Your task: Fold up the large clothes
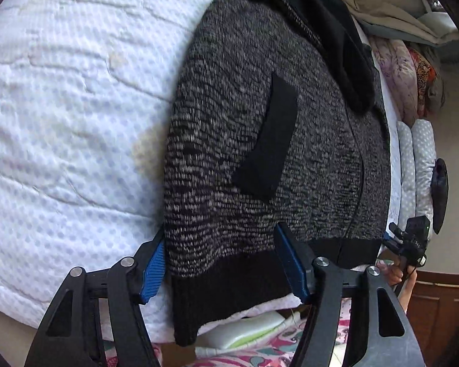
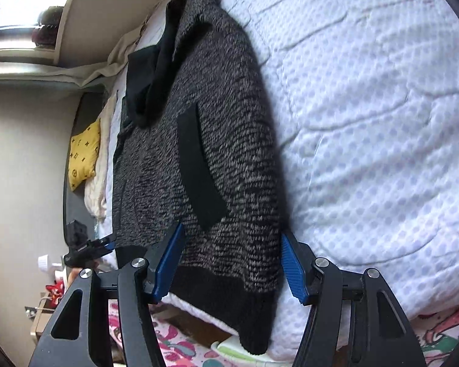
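Note:
A grey-and-black knit jacket (image 1: pixel 229 107) with a black collar and black pocket flaps lies flat on the white quilted bed (image 1: pixel 61 107). Its black hem hangs over the near edge. My left gripper (image 1: pixel 222 263) is open and straddles one hem corner: one blue pad sits beside the jacket's side edge, the other over the knit. In the right wrist view the same jacket (image 2: pixel 229 122) fills the middle. My right gripper (image 2: pixel 232 263) is open across the opposite hem corner, one pad over the knit and one on the quilt (image 2: pixel 382 122). Each view shows the other gripper small at the side.
Folded bedding and patterned pillows (image 1: pixel 407 82) are stacked past the jacket's far side. A yellow cushion (image 2: pixel 82 153) lies by the wall. A floral sheet (image 2: pixel 180 348) hangs under the bed's near edge, and a wooden cabinet (image 1: pixel 437 305) stands beside it.

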`<control>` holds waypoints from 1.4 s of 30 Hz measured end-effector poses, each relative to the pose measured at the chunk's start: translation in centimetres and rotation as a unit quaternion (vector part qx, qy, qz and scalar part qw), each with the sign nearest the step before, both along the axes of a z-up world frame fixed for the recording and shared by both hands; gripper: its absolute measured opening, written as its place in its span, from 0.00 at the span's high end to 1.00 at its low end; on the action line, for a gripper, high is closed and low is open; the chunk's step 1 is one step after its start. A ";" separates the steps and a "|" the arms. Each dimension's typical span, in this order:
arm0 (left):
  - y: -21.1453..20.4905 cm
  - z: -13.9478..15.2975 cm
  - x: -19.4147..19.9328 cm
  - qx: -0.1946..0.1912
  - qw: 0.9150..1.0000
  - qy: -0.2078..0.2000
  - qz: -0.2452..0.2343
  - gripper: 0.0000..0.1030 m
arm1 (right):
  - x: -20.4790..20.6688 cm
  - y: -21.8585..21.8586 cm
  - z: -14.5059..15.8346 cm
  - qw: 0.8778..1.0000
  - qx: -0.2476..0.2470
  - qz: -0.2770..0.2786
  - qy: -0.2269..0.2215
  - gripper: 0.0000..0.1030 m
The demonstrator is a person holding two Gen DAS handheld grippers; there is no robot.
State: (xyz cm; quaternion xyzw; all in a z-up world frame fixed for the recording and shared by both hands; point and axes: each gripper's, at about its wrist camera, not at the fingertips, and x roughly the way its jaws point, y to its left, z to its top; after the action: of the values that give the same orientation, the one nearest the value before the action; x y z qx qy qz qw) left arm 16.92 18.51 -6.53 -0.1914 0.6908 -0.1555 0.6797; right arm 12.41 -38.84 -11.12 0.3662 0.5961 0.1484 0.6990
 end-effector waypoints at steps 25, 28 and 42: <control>-1.2 2.7 -1.6 -0.130 0.990 -0.057 -0.009 0.92 | -0.4 5.0 1.0 0.995 0.046 0.066 -0.051 0.94; -0.9 4.4 -1.0 -0.161 0.982 -0.098 0.001 0.92 | 0.4 4.5 2.5 0.992 0.078 0.047 -0.087 0.94; -1.7 12.5 8.0 -0.228 0.943 -0.236 0.056 0.92 | 9.3 2.3 10.4 0.973 0.104 -0.029 -0.205 0.96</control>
State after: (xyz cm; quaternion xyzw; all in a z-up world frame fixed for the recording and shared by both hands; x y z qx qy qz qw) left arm 24.95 16.79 6.02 -0.3368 0.4448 -0.3113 0.7693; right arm 21.74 -36.56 -0.76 0.4157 0.4106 0.2608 0.7685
